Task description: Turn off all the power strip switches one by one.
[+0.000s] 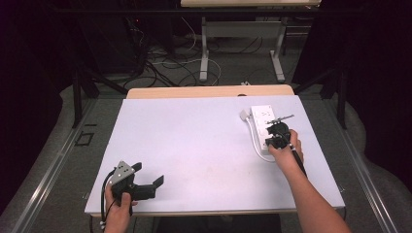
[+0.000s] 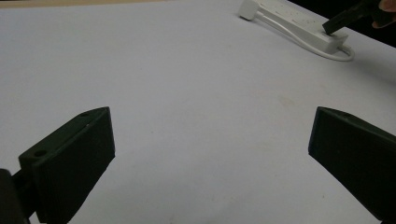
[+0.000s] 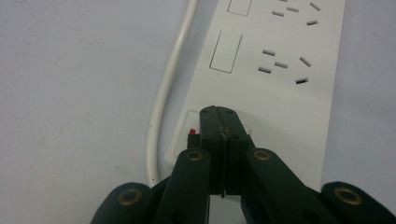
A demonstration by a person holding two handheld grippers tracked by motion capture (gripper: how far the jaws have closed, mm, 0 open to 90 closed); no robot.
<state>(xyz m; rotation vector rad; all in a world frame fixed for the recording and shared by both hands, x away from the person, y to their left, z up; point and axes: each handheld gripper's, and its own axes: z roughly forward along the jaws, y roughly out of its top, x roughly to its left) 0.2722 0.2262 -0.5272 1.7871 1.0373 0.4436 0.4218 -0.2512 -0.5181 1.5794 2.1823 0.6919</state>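
Observation:
A white power strip (image 1: 262,127) lies at the table's right, its white cable (image 1: 253,138) curling along its left side to a white plug (image 1: 244,115). My right gripper (image 1: 276,141) is shut, and in the right gripper view its closed tips (image 3: 223,122) press down on the strip's (image 3: 275,79) clear rocker switch (image 3: 188,133), which shows a red mark. Cable (image 3: 168,88) runs left of the strip. My left gripper (image 1: 148,177) rests open near the table's front left corner. Between its wide black jaws is only bare tabletop (image 2: 201,130). The strip (image 2: 299,28) sits far off at the upper right.
The white tabletop (image 1: 194,145) spans the middle between the two hands. Beyond its far edge stand another table's metal legs (image 1: 204,48) and loose floor cables (image 1: 165,63). Dark drapes line both sides.

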